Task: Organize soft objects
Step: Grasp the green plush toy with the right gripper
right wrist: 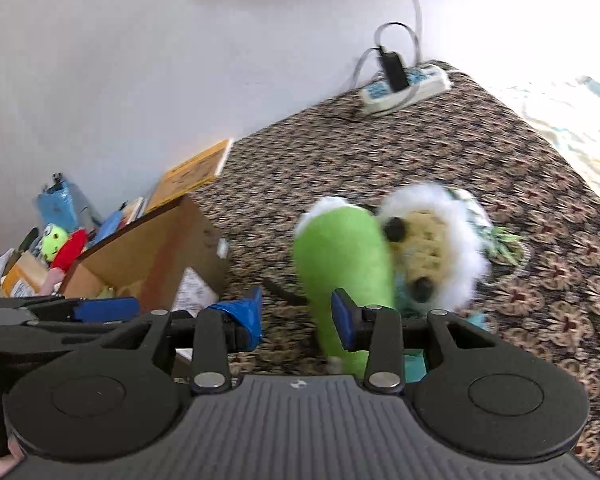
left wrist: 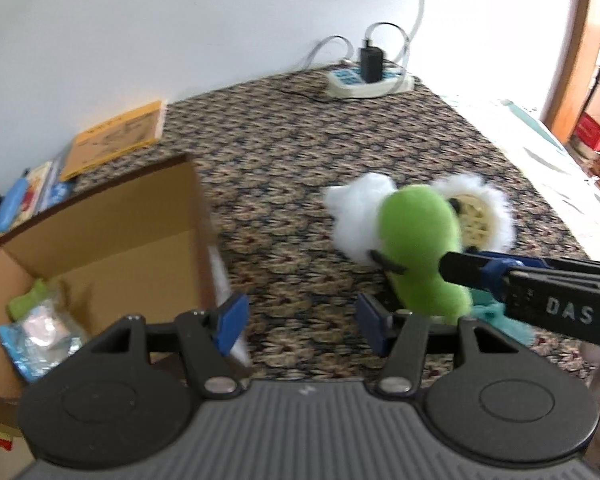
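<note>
The left tool [left wrist: 298, 322] hangs with its fingers apart beside the cardboard box [left wrist: 112, 220]; the right tool [right wrist: 296, 318] stands spread, empty, near the green plush [right wrist: 340, 256] on the carpet [right wrist: 480, 152].

The patterned carpet [left wrist: 300, 152] carries an open cardboard box [left wrist: 100, 232], a green plush toy [left wrist: 420, 240] beside a white-furred plush [right wrist: 432, 248], a power strip [left wrist: 368, 80] near the wall, and a yellow book [left wrist: 116, 136].

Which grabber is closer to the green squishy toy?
Right. The right gripper is open beside the green plush toy, one finger against it. The left gripper is open too, a little to the toy's left, nearer the cardboard box.
</note>
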`<state>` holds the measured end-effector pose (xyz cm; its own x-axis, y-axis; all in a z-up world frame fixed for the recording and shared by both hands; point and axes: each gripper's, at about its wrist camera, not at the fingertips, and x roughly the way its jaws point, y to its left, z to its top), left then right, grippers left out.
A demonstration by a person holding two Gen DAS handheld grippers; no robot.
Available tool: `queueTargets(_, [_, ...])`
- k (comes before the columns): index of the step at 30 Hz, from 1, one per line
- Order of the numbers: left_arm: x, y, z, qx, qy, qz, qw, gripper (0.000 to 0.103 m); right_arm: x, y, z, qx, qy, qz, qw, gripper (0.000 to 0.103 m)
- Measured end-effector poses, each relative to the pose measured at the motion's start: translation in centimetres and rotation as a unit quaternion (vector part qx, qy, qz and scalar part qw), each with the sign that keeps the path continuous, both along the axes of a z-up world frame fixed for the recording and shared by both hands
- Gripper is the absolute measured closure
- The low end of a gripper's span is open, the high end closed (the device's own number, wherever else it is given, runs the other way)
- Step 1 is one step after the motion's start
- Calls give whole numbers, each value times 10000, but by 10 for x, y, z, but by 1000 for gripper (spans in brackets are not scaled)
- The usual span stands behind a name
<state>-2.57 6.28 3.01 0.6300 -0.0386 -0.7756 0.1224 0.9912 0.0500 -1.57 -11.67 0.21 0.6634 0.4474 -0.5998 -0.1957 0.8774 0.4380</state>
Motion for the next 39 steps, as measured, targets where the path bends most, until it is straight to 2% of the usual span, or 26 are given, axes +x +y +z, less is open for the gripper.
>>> queueTargets(8, [10, -29, -15, -676, 106, -593, 9959, 41, 10, -33, -8, 242, 209, -258, 9992, 81])
queueTargets(11, [18, -36, -29, -759, 142, -761, 9941, 41, 18, -41, -11, 310, 272, -220, 9989, 81])
queueTargets(14, [29, -42, -44, -944, 346, -910, 9908, 41, 31, -44, -14, 328, 340, -91, 9988, 80])
queueTargets(19, [44, -52, -54, -1203, 413, -1128, 9854, 40, 54, -40, -20, 337, 504, 125, 9981, 80])
queueTargets(25, [59, -59, -67, -955, 325, -1082, 9890, 39, 69, -30, -29, 234, 550, 431, 9973, 78])
queueTargets(28, [60, -53, -68, -1047, 316, -1014, 9888, 39, 73, -31, -33, 439, 691, 477, 9955, 75])
queueTargets(31, [62, -48, -70, -1073, 312, -922, 9895, 54, 75, -34, -41, 738, 875, 470, 9923, 74])
queueTargets(39, [54, -41, -64, -1217, 237, -838, 9887, 59, 61, -31, -33, 704, 608, 767, 9927, 82])
